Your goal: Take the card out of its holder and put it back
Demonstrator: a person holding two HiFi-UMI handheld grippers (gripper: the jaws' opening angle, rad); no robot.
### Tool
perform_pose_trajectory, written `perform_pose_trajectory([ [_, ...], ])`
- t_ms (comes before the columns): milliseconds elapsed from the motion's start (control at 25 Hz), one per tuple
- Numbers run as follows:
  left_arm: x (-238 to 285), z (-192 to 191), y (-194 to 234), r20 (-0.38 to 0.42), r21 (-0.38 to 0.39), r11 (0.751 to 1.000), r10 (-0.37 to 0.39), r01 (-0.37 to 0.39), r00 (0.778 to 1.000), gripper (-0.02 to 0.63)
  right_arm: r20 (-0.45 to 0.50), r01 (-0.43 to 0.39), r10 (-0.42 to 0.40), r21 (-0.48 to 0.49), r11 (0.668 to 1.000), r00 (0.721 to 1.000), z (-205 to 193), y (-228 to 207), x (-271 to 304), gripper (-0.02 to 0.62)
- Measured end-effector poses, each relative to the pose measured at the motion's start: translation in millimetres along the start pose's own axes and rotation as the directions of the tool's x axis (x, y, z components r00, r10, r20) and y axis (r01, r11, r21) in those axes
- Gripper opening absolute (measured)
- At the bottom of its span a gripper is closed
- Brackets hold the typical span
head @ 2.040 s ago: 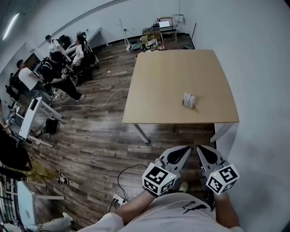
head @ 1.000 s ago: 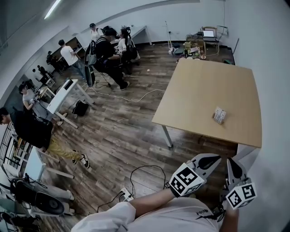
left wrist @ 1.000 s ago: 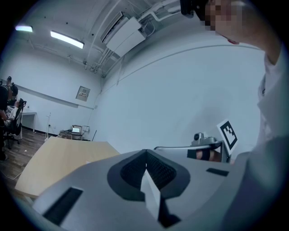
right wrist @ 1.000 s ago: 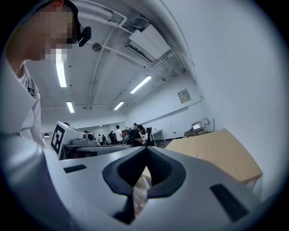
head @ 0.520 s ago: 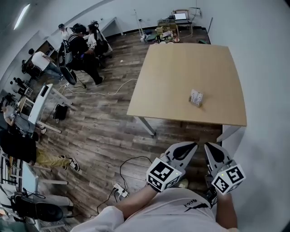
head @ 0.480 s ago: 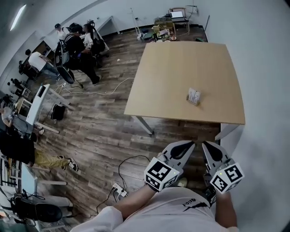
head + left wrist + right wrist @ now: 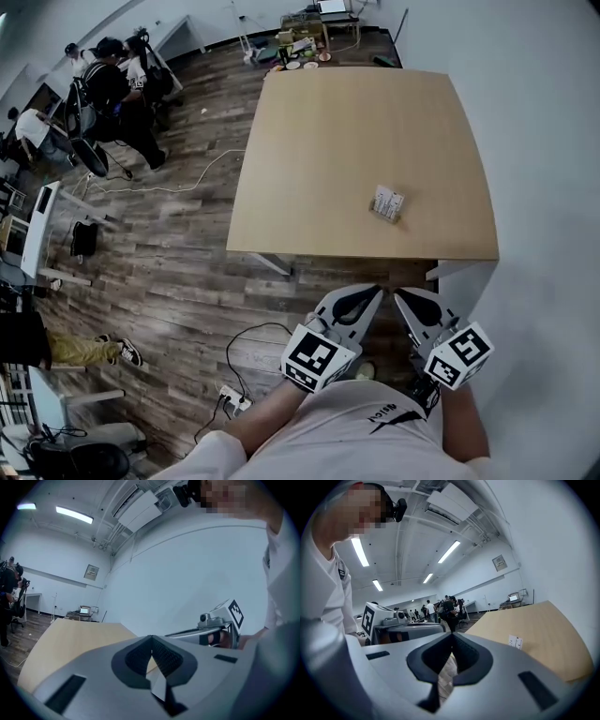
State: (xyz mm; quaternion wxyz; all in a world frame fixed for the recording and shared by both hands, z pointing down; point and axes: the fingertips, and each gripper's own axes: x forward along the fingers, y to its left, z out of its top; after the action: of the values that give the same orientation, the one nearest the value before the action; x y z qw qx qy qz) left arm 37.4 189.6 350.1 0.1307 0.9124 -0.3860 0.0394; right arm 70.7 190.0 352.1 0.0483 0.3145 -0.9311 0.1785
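Nothing of the task looks begun from where I stand; the small pale card holder (image 7: pixel 387 203) sits on the square light-wood table (image 7: pixel 347 131), towards its near edge, the card seemingly inside, though too small to be sure; the left gripper (image 7: pixel 359 295) and right gripper (image 7: pixel 406 298) hang by the person's body, short of the table, jaws pressed together on nothing; pulling out and returning both remain

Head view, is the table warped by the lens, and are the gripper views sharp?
Head view: the fisheye bows the table at its edges; the holder is small but crisp. Left gripper view: the near jaws look soft, with a dark round vignette. Right gripper view: same vignette, and the ceiling lights are bright.
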Motion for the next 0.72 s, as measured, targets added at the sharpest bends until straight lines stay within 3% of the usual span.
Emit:
perform_pose_trajectory([
  [160, 24, -2, 58, -0.015, -0.006, 1.000, -0.022, 0.022, 1.000, 0.012, -0.044, -0.010, 0.009, -0.019, 1.000, 0.999, 1, -24, 51, 0.014],
  [360, 48, 9, 117, -0.024, -0.006, 0.997, -0.076, 0.076, 0.997, 0.012, -0.069, 0.051, -0.054, -0.046, 0.998, 0.996, 14, -46, 112, 0.014],
  [720, 87, 20, 159, -0.026, -0.039, 0.989, -0.146, 0.145, 0.989, 0.012, -0.150, 0.159, -0.166, -0.060, 0.985, 0.975, 20, -101, 139, 0.015],
])
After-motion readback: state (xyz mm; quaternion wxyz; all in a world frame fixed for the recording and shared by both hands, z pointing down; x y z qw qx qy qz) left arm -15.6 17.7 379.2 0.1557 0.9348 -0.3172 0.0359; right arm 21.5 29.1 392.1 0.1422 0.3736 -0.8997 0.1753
